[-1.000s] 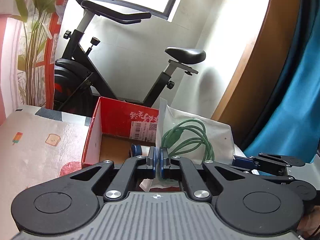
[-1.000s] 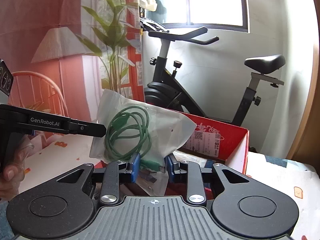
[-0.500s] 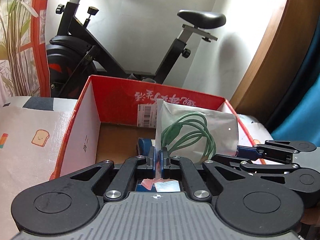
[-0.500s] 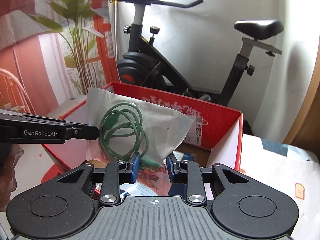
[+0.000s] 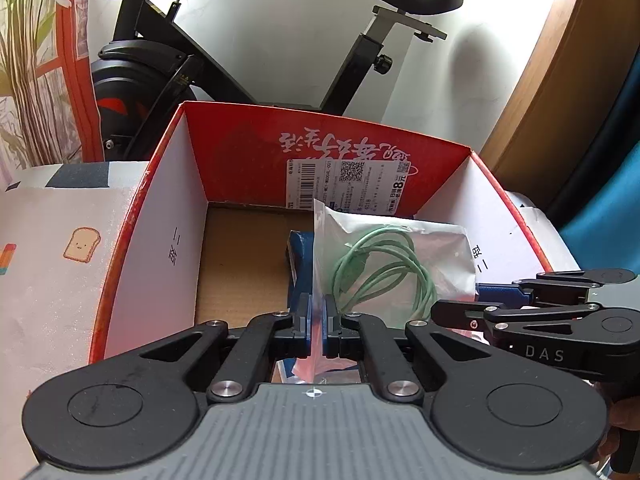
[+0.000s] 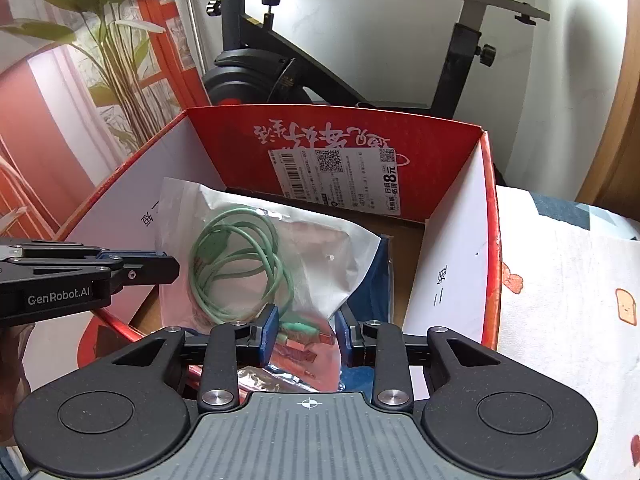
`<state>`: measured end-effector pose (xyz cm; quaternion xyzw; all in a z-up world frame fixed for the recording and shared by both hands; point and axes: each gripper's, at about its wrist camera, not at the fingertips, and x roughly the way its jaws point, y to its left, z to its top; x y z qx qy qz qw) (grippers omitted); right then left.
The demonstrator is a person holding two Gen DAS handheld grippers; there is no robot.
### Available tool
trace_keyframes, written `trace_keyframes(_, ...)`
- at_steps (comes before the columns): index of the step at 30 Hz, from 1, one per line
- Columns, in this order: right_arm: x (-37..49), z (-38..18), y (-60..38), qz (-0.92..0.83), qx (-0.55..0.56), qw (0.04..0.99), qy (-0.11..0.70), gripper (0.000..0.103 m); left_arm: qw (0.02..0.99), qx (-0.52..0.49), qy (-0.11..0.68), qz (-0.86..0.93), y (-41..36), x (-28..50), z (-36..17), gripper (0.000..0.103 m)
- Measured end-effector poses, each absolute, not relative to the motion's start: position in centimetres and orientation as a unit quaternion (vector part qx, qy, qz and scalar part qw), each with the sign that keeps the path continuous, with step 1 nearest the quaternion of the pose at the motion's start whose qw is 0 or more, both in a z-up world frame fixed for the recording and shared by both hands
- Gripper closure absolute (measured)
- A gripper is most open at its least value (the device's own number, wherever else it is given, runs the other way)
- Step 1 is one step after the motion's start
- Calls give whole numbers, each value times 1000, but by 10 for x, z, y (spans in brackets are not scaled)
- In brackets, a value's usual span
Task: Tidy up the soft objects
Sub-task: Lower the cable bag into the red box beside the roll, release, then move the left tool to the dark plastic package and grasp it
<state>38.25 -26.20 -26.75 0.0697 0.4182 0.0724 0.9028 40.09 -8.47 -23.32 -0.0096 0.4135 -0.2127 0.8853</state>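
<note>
Red cardboard box [image 5: 352, 152]: open top, white inner side walls, brown floor, printed label on the far inner wall. Taken as the landmark for all entries below.

Clear plastic bag [image 5: 436, 256]: holds a coiled green cable [image 5: 380, 268]. Sits inside the box, toward its right half in the left wrist view, tilted up off the floor. Near the box's front edge, the bag's lower part runs between both sets of jaws.

Left gripper [image 5: 316, 324]: at the box's front edge, pointing down into it. Jaws pinched tight on the bag's thin left edge; blue pads almost meeting with the film between them.

Right gripper [image 6: 306, 334]: also at the box's front edge, to the right of the left gripper. Jaws narrow and opening; the bag's lower corner with the cable's plug ends lies between the blue pads. Whether the pads touch the film cannot be told.

Blue packet [image 5: 298, 256]: flat on the box floor, under and behind the bag, partly covered by it.

Patterned cloth [image 5: 48, 264]: spread under and on both sides of the box, printed with small toast figures.

Exercise bike [image 5: 224, 64]: standing behind the box, against a white wall.
</note>
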Motion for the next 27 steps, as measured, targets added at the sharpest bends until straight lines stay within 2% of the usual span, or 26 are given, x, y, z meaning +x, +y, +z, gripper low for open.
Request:
trace_keyframes(6,379,-265,-262,44,74,899,430,73,888,-5,412,-204,-79,394,-231,96)
trace_keyframes(11,367,-250,-258,39,63,910,409,66,891,0,402,-209,-78,383,-219,96)
trace_keyframes(12,363,-245,-257,38,62,913,401,64,894,3,397,-210,-77,380,-217,96)
trace_keyframes(14,354,-235,-256,35,64,920,385,51,901,15,380,-209,-77,373,-210,93)
trace_keyframes(15,349,-230,-256,28,65,923,378,41,904,21,373,-208,-75,368,-206,89)
trace_keyframes(16,343,-225,-256,24,65,926,371,35,907,24,365,-209,-73,364,-203,87)
trace_keyframes(17,338,-220,-257,22,66,929,365,33,910,28,356,-210,-71,358,-198,74)
trace_keyframes(18,332,-216,-257,20,67,931,359,28,913,26,347,-213,-67,352,-194,55)
trace_keyframes(20,319,-207,-259,16,74,936,343,15,920,27,323,-218,-60,338,-187,36)
trace_keyframes(21,311,-203,-259,13,77,940,333,6,926,32,308,-217,-56,329,-183,28)
trace_keyframes(22,305,-200,-260,11,80,942,325,1,931,37,293,-215,-54,321,-179,23)
trace_keyframes(24,290,-194,-261,9,89,946,312,0,937,47,273,-211,-49,305,-173,4)
trace_keyframes(27,269,-189,-261,2,107,949,296,0,946,52,246,-205,-41,283,-163,0)
